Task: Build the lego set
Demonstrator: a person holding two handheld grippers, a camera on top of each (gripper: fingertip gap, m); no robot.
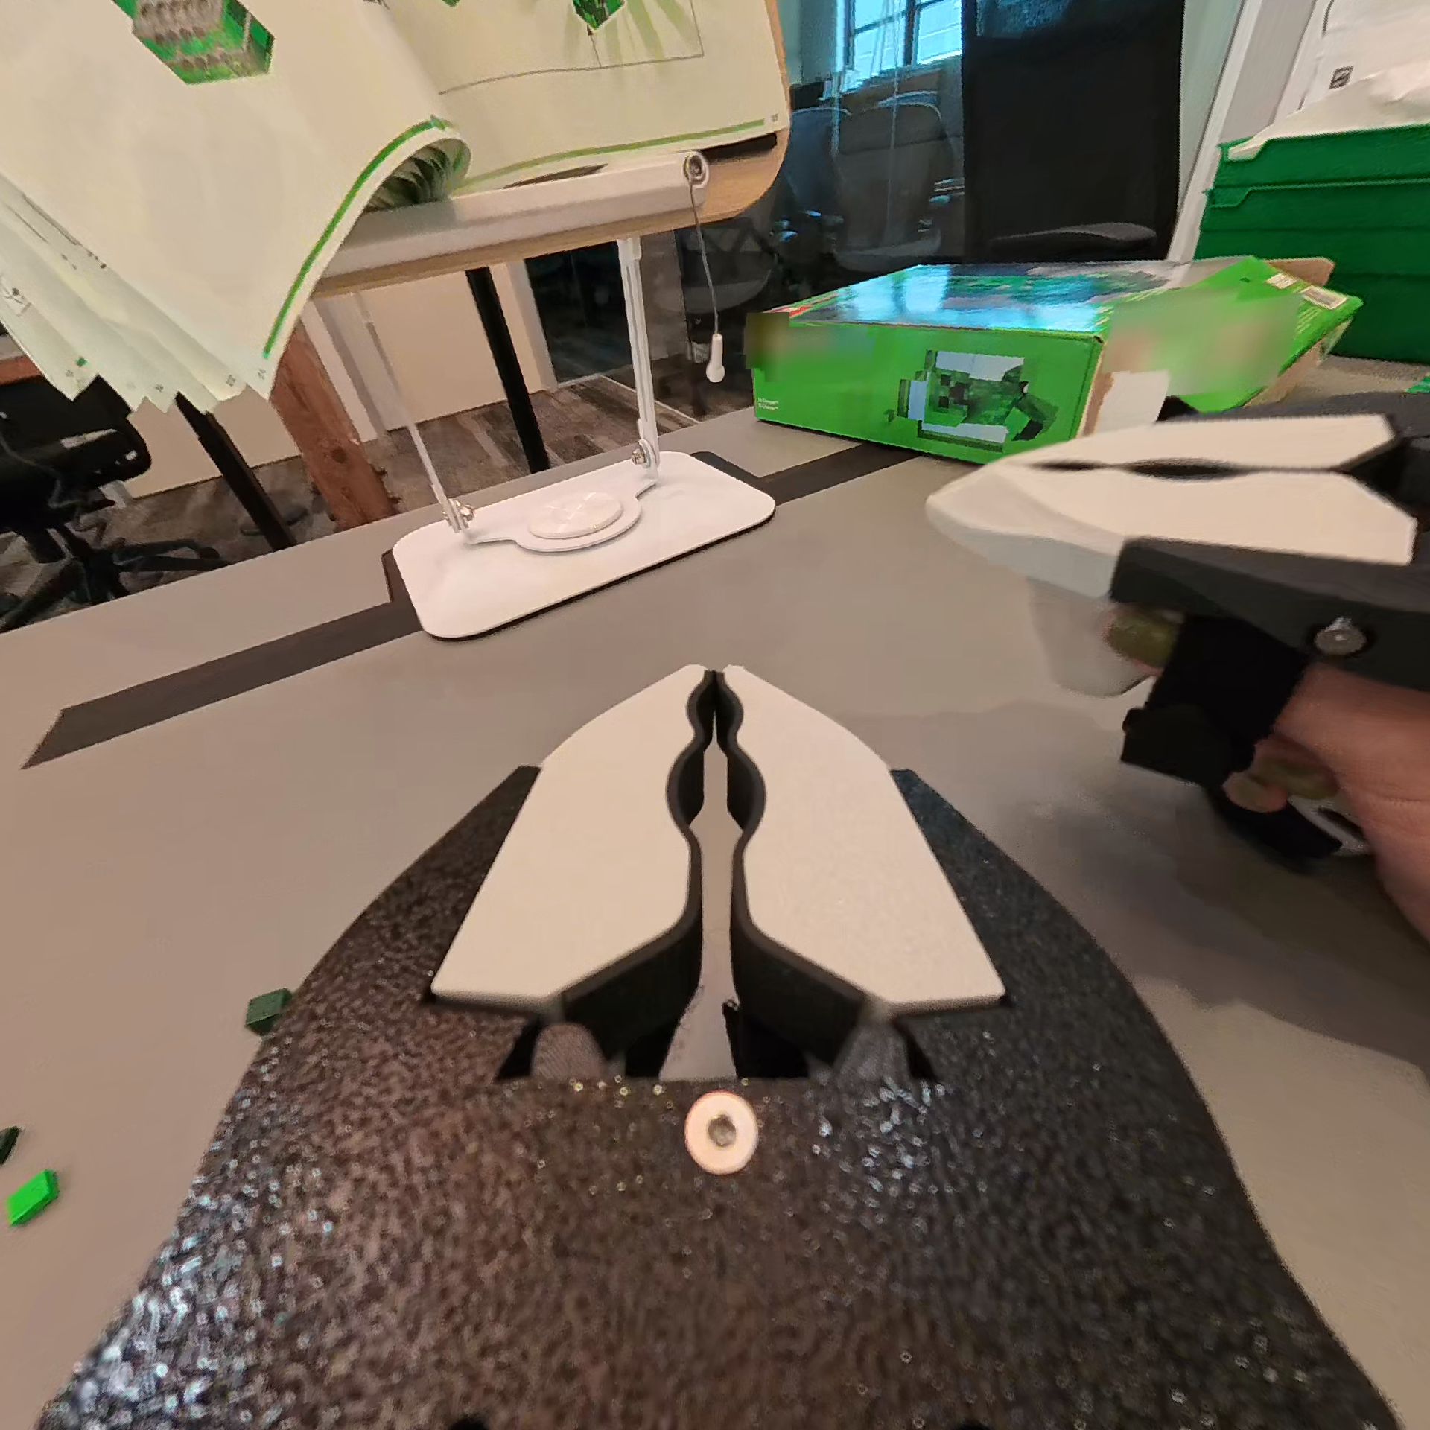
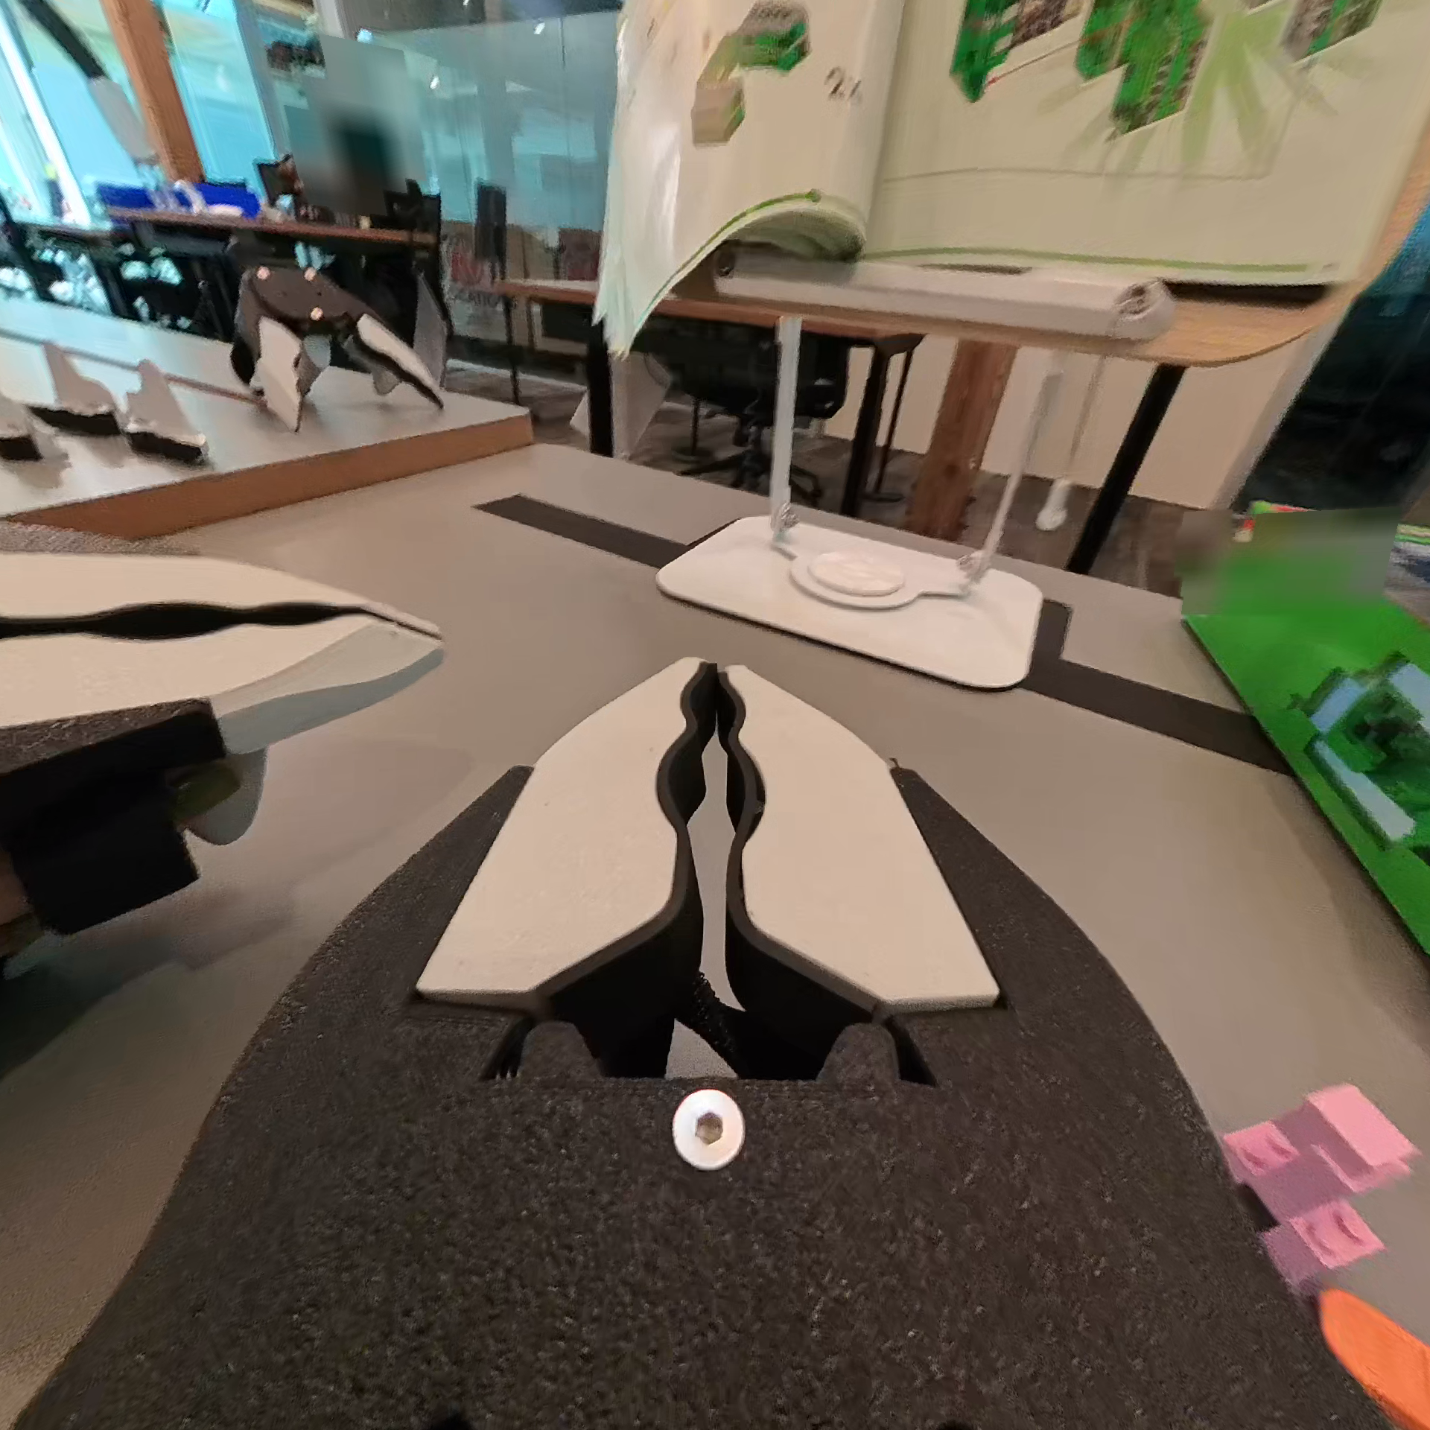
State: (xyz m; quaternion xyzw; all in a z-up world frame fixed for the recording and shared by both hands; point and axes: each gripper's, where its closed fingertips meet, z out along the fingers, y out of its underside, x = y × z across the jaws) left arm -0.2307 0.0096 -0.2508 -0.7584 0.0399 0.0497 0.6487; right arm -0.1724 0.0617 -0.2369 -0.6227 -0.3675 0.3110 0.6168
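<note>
My left gripper (image 1: 716,675) is shut and empty, held over the grey table (image 1: 232,812). My right gripper (image 2: 713,672) is also shut and empty. Each gripper shows in the other's view: the right one (image 1: 940,503) at the right edge with a hand under it, the left one (image 2: 429,631) at the left edge. Small green lego pieces (image 1: 32,1195) lie at the lower left in the left wrist view, one dark green (image 1: 267,1010). A pink lego assembly (image 2: 1315,1184) sits at the lower right in the right wrist view. The open instruction booklet (image 1: 309,116) rests on a stand.
The white stand base (image 1: 696,534) sits ahead at the table's far edge, on a black strip (image 1: 232,673). A green lego box (image 1: 1006,364) lies to the right, also in the right wrist view (image 2: 1354,774). An orange object (image 2: 1370,1346) is at the lower right. Spare grippers (image 2: 333,348) stand on another table. About 15 cm separates my right fingertips from the pink lego assembly (image 2: 1315,1184).
</note>
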